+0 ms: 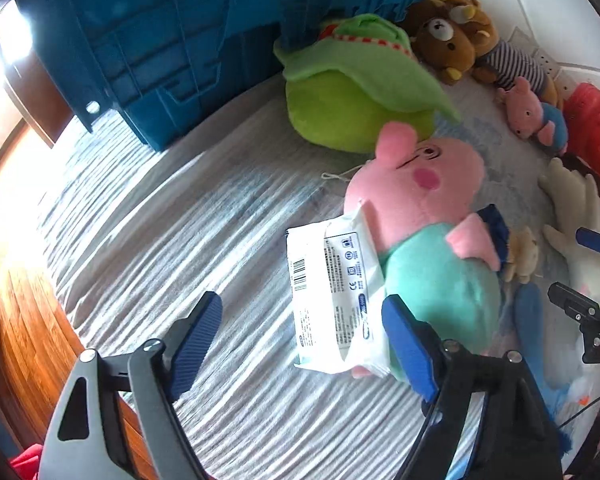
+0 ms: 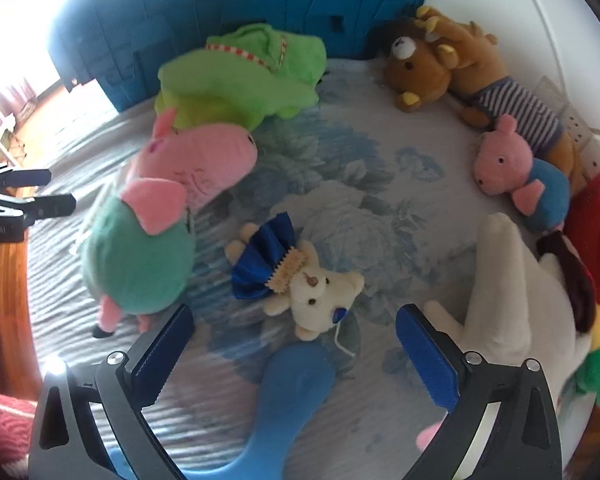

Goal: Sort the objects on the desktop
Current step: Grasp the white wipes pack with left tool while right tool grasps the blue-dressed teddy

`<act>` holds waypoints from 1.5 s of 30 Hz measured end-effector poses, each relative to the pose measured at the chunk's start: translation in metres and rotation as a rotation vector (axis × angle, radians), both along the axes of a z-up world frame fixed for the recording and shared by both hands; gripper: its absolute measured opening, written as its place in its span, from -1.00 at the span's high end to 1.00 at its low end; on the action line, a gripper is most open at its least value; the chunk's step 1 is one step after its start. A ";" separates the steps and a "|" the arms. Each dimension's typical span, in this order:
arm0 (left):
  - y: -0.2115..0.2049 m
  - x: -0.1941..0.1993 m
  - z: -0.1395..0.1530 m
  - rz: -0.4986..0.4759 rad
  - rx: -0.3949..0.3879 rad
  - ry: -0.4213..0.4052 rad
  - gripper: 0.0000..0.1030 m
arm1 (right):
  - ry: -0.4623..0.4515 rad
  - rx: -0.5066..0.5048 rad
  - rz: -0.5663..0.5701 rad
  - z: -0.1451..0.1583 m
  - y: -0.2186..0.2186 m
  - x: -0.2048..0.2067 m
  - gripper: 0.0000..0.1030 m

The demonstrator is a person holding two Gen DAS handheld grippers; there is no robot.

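left tongs (image 1: pixel 302 330) agape | wipes pack (image 1: pixel 334 296): barcode, CE mark | right tongs (image 2: pixel 294 354) agape

White wipes pack (image 1: pixel 332 296): barcode, CE mark; remainder illegible.

A: Where's the wipes pack (image 1: pixel 334 300)?
B: On the bed (image 1: pixel 204 216), against the pig's (image 1: pixel 424 220) left side.
A: And behind them?
B: The frog (image 1: pixel 352 92), then the crate (image 1: pixel 188 36). The small bear (image 2: pixel 320 288) lies right of the pig.
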State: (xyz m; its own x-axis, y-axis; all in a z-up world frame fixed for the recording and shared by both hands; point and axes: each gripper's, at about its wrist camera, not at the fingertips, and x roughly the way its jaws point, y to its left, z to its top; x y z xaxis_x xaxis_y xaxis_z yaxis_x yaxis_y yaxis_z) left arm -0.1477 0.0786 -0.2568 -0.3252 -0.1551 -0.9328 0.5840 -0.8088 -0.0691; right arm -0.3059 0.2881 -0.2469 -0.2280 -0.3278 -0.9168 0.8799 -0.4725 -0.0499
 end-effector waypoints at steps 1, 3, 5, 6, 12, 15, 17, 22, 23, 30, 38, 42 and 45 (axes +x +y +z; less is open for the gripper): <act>-0.001 -0.002 -0.006 0.004 0.025 0.006 -0.57 | -0.008 0.007 0.011 -0.006 -0.001 -0.005 -0.93; -0.004 -0.008 -0.017 0.012 0.062 0.007 -0.54 | -0.023 0.023 0.033 -0.018 -0.004 -0.015 -0.72; -0.005 -0.014 -0.027 0.010 0.064 -0.016 -0.39 | -0.038 0.031 0.051 -0.026 -0.007 -0.022 -0.61; -0.007 -0.016 -0.033 0.010 0.066 -0.029 -0.39 | -0.043 0.033 0.065 -0.029 -0.009 -0.025 -0.61; -0.009 -0.022 -0.059 0.013 0.089 -0.053 -0.39 | -0.059 0.041 0.151 -0.049 -0.024 -0.033 -0.61; -0.005 -0.021 -0.059 0.003 0.079 -0.047 -0.35 | -0.076 0.070 0.156 -0.066 -0.028 -0.036 -0.61; -0.002 -0.019 -0.058 -0.003 0.056 -0.052 -0.23 | -0.081 0.069 0.155 -0.073 -0.029 -0.036 -0.63; 0.004 -0.014 -0.056 -0.006 0.035 -0.049 -0.10 | -0.077 0.065 0.140 -0.073 -0.030 -0.035 -0.59; 0.005 -0.013 -0.056 -0.005 0.035 -0.047 -0.10 | -0.077 0.064 0.136 -0.073 -0.029 -0.035 -0.59; 0.011 -0.008 -0.054 -0.004 0.034 -0.044 -0.10 | -0.074 0.058 0.117 -0.071 -0.026 -0.035 -0.59; 0.019 -0.001 -0.051 0.008 0.031 -0.031 0.00 | -0.073 0.061 0.119 -0.068 -0.021 -0.035 -0.49; 0.025 0.005 -0.035 0.023 0.010 -0.014 0.39 | -0.049 0.037 0.119 -0.056 -0.017 -0.030 -0.02; 0.030 0.013 -0.023 0.021 -0.001 -0.008 0.40 | -0.033 0.027 0.095 -0.045 -0.010 -0.028 -0.02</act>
State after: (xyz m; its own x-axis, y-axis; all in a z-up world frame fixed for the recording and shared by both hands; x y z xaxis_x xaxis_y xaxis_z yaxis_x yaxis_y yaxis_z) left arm -0.1349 0.1085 -0.2796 -0.3148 -0.1627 -0.9351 0.6012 -0.7966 -0.0638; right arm -0.3344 0.2776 -0.2915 -0.1664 -0.3220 -0.9320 0.9221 -0.3857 -0.0313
